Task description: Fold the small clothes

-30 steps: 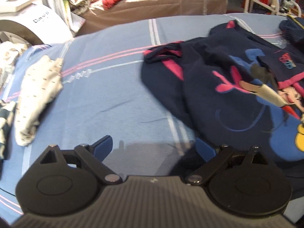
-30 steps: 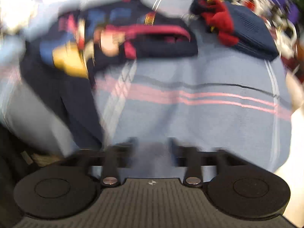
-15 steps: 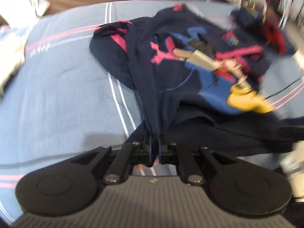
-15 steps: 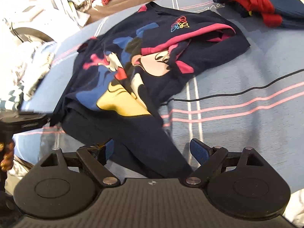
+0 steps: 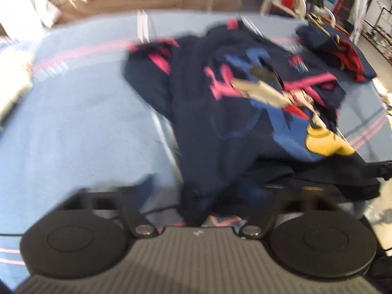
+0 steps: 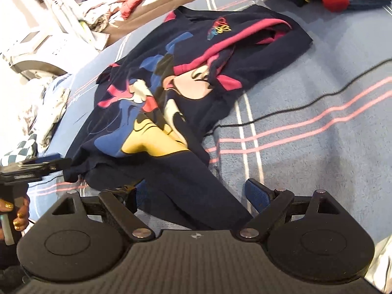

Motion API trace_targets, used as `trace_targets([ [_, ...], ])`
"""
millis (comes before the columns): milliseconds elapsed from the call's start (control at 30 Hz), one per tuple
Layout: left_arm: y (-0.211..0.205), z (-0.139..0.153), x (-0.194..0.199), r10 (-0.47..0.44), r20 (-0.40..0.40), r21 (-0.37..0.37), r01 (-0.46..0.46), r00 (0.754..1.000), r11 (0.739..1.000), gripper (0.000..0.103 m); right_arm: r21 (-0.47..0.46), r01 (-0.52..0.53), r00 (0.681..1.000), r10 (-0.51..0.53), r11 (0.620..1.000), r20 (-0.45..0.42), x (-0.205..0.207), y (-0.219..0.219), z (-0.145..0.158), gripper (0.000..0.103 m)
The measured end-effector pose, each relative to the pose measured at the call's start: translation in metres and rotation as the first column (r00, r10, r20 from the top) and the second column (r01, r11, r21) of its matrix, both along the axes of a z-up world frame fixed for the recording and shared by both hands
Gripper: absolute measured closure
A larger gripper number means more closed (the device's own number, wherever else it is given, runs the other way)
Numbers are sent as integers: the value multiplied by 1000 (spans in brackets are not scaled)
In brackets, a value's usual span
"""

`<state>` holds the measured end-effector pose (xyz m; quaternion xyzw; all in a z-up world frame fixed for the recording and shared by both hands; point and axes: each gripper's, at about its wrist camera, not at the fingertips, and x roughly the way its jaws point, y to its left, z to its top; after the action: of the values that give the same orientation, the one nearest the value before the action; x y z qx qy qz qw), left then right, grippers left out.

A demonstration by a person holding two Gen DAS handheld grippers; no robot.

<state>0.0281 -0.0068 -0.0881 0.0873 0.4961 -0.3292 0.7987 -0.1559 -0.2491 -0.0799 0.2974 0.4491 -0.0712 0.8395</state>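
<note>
Between your right gripper's (image 6: pixel 196 193) spread fingers lies the navy sweatshirt's (image 6: pixel 171 93) hem; left gripper (image 5: pixel 203 193) open too.

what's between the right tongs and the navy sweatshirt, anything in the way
Nothing visible. The right tongs are open with the sweatshirt hem lying directly between the fingers. A black cable crosses the blue bedspread farther off to the right, outside the gap.
</note>
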Motion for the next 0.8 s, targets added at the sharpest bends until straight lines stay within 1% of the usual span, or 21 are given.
trace_targets([
  [33, -2, -10, 3, 8, -48, -4, -9, 999, 1000, 89, 4, 6, 1000, -6, 1000, 6, -1, -1, 0, 0],
  [67, -2, -19, 4, 22, -93, -16, -24, 995, 1000, 96, 7, 10, 1000, -10, 1000, 11, -2, -2, 0, 0],
  [133, -1, -17, 2, 41, -110, -44, -47, 993, 998, 97, 2, 15, 1000, -15, 1000, 6, -3, -4, 0, 0],
  [167, 3, -10, 1, 38, -125, -83, -49, 991, 995, 97, -6, 22, 1000, -22, 1000, -4, -4, -4, -1, 0],
  [233, 18, 12, -6, 19, -163, -212, -54, 986, 976, 97, -17, 34, 999, -34, 999, -13, -6, -7, -2, 0],
  [267, 25, 25, -11, -6, -171, -256, -38, 985, 966, 97, -25, 35, 999, -35, 999, -17, -6, -8, -3, 0],
  [300, 34, 40, -18, -32, -160, -280, -15, 987, 960, 97, -32, 34, 999, -34, 999, -18, -7, -9, -4, 0],
  [333, 42, 50, -24, -53, -144, -286, 10, 988, 958, 97, -34, 31, 999, -31, 999, -17, -7, -10, -5, 0],
  [400, 58, 61, -38, -89, -137, -257, 51, 987, 965, 97, -34, 24, 1000, -24, 999, -15, -5, -10, -6, 0],
  [433, 65, 60, -44, -94, -145, -220, 61, 985, 974, 97, -34, 19, 1000, -20, 999, -11, -4, -9, -5, 0],
  [500, 76, 47, -54, -82, -163, -100, 66, 983, 993, 97, -40, 2, 1000, -3, 999, -5, -1, -7, -5, 0],
  [533, 81, 35, -58, -71, -179, -44, 64, 981, 997, 97, -48, -6, 1000, 6, 999, -2, 1, -5, -5, 0],
  [567, 83, 23, -59, -62, -215, -8, 61, 975, 998, 97, -57, -16, 1000, 16, 998, 0, 3, -2, -5, 0],
  [600, 84, 13, -61, -57, -244, 11, 61, 968, 998, 97, -64, -29, 1000, 29, 998, 0, 6, 1, -5, 0],
  [633, 82, 6, -63, -55, -258, 20, 63, 965, 998, 93, -68, -41, 999, 41, 997, -3, 9, 3, -6, 0],
  [667, 80, -1, -64, -56, -260, 39, 69, 964, 997, 78, -70, -54, 999, 53, 996, -7, 12, 6, -7, 0],
  [700, 77, -6, -62, -33, -243, 106, 61, 969, 993, 55, -70, -68, 998, 67, 995, -14, 16, 9, -7, 0],
  [733, 74, -4, -58, 0, -188, 176, 34, 982, 984, 48, -77, -76, 997, 75, 994, -21, 19, 11, -7, 0],
  [767, 74, 3, -52, 17, -115, 197, 6, 993, 980, 45, -87, -78, 997, 77, 993, -18, 19, 11, -5, 0],
  [800, 75, 12, -44, 29, -65, 176, -17, 997, 984, 41, -90, -80, 997, 80, 993, -6, 19, 11, -5, 0],
])
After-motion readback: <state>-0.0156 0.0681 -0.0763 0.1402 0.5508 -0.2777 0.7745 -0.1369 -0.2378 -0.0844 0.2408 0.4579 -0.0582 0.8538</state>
